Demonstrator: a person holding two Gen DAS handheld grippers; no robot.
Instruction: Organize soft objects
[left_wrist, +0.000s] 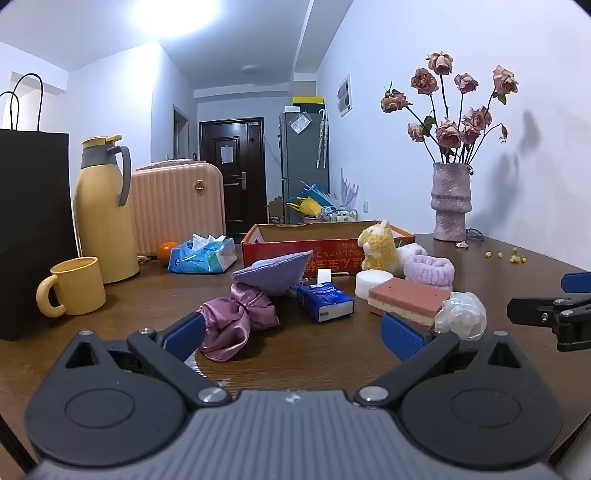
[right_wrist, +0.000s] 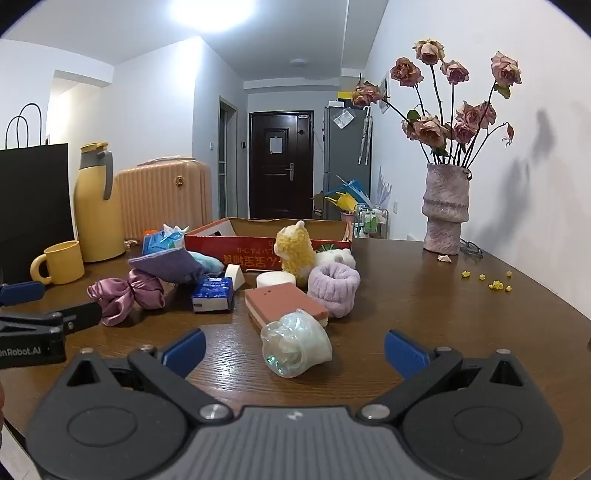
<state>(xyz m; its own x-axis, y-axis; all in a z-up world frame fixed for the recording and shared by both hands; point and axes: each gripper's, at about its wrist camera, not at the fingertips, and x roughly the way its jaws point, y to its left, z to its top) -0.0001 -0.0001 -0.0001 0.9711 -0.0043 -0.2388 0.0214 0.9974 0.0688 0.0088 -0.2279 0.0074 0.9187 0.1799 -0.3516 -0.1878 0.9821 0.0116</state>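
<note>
Soft things lie in a cluster on the brown table (left_wrist: 295, 362) in front of a red cardboard box (left_wrist: 295, 247): a pink satin scrunchie (left_wrist: 236, 321), a purple cloth (left_wrist: 273, 271), a yellow alpaca plush (left_wrist: 378, 247), a lavender fluffy band (left_wrist: 428, 271), a pink sponge (left_wrist: 406, 299), a white round sponge (left_wrist: 373, 282) and a shimmery clear pouf (right_wrist: 295, 343). My left gripper (left_wrist: 293, 336) is open, and its left pad is next to the scrunchie. My right gripper (right_wrist: 294, 351) is open too. The pouf sits just ahead between its fingers, untouched.
A blue pocket tissue pack (left_wrist: 325, 301) lies among the soft things. At the left stand a yellow mug (left_wrist: 74, 286), a yellow thermos (left_wrist: 103, 210), a black paper bag (left_wrist: 33, 221), a tissue packet (left_wrist: 203, 254) and an orange (left_wrist: 167, 251). A vase of dried roses (left_wrist: 450, 201) and yellow crumbs (right_wrist: 495, 280) are at the right.
</note>
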